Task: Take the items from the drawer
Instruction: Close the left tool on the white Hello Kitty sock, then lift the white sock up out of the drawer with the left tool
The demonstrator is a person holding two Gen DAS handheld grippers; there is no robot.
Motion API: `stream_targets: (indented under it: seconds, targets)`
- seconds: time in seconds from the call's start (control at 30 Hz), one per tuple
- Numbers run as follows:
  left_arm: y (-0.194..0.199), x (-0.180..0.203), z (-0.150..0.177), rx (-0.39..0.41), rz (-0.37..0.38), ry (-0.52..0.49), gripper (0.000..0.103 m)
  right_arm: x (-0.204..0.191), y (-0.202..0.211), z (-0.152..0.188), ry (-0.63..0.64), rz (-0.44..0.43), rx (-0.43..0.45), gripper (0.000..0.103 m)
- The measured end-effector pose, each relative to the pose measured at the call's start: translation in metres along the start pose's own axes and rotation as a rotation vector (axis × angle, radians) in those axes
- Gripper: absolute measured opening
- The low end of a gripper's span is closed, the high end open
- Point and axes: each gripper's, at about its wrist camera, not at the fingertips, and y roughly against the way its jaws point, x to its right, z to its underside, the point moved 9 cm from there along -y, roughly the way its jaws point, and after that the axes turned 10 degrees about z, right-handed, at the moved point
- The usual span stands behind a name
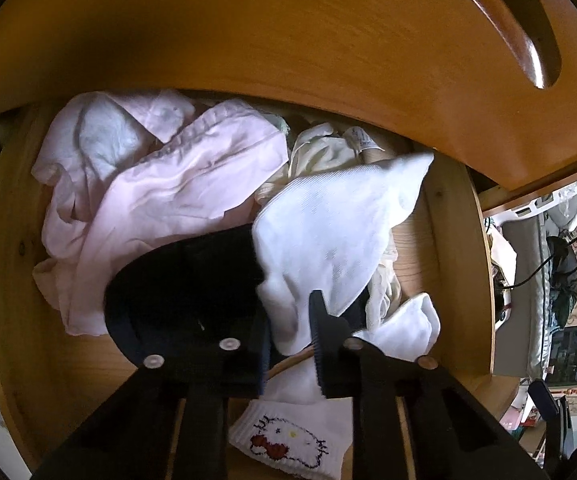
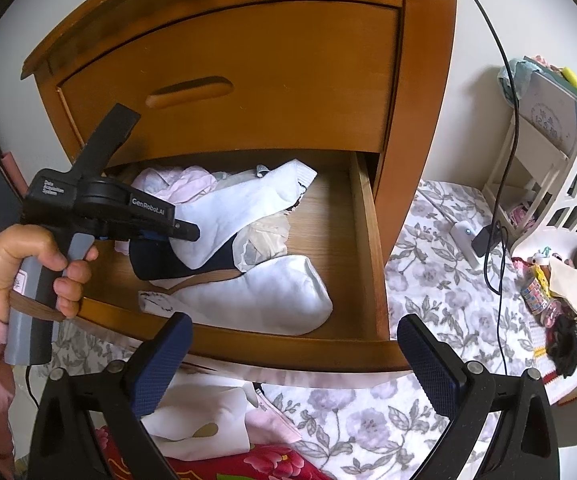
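Observation:
The open wooden drawer point(image 2: 368, 240) holds a pink garment point(image 1: 148, 184), a dark navy sock point(image 1: 176, 280), a cream cloth point(image 1: 320, 152) and white socks. My left gripper point(image 1: 288, 336) reaches down into the drawer and is shut on a long white sock point(image 1: 328, 220), whose fabric is pinched between the pads. In the right wrist view, a hand point(image 2: 20, 268) holds that left gripper point(image 2: 186, 234) at the long white sock point(image 2: 240, 208). Another white sock point(image 1: 288, 440) with a cat face lies by the drawer front. My right gripper point(image 2: 294, 344) hangs open and empty before the drawer's front edge.
The upper drawer point(image 2: 228, 92) above is closed. A floral bedsheet point(image 2: 428, 280) lies below and to the right. Folded white and pink clothes point(image 2: 196, 412) rest under my right gripper. A white rack point(image 2: 548, 160) and a black cable point(image 2: 500, 160) stand at the right.

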Motion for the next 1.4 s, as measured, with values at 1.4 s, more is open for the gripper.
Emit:
stream_targets:
  seconds: [1.4]
  targets:
    - [0.134, 0.076, 0.05, 0.341, 0.375, -0.084, 0.007, -0.007, 0.048, 0.007, 0.023, 0.019, 0.044, 0.103]
